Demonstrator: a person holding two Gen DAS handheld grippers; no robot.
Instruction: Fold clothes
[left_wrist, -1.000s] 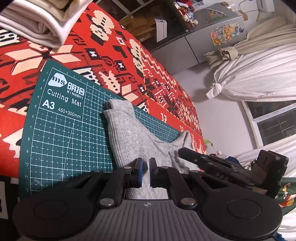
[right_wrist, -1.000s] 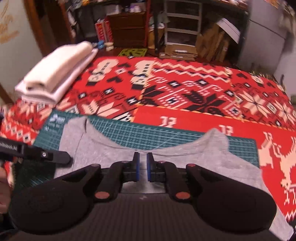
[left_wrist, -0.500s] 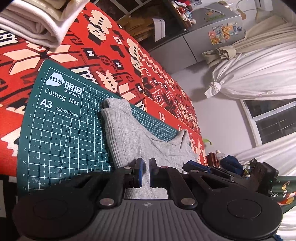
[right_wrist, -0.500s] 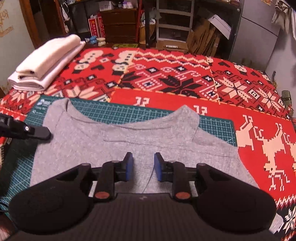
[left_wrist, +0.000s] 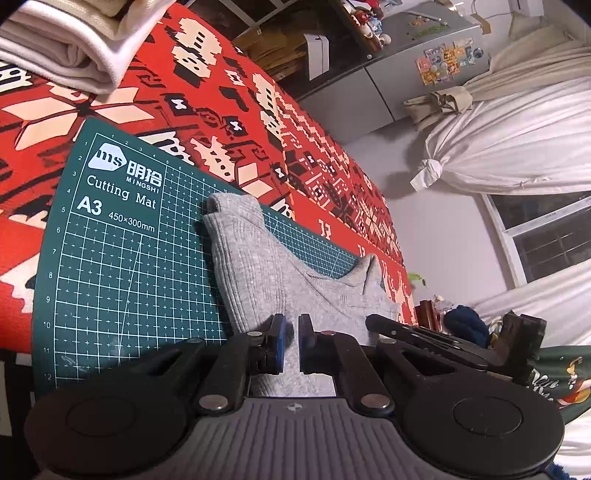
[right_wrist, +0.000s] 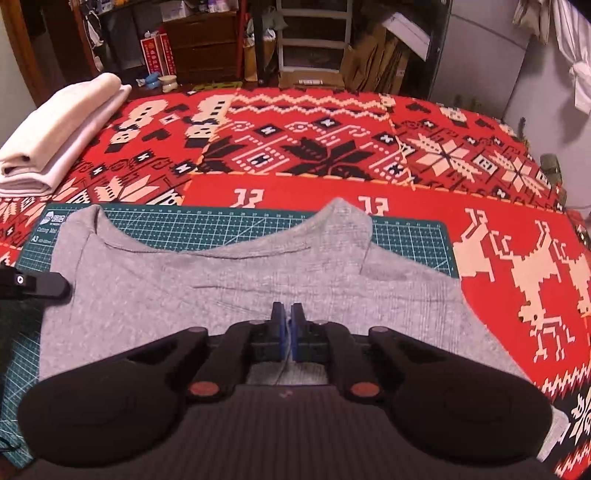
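Red patterned knit cloth (right_wrist: 332, 147) covers the surface; folded cream towels (right_wrist: 62, 133) sit at its far left corner. Grey ribbed sleeveless top (right_wrist: 207, 288) lies flat across green cutting mat (left_wrist: 122, 266). Left gripper (left_wrist: 290, 347): fingers slightly apart over the top's side edge. Right gripper (right_wrist: 287, 332): fingers nearly together above its middle; any grip cannot be told.

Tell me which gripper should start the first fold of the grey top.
Left, probably. The left gripper sits at the grey top side edge over the cutting mat; the right gripper is mid-garment, jaws nearly shut.
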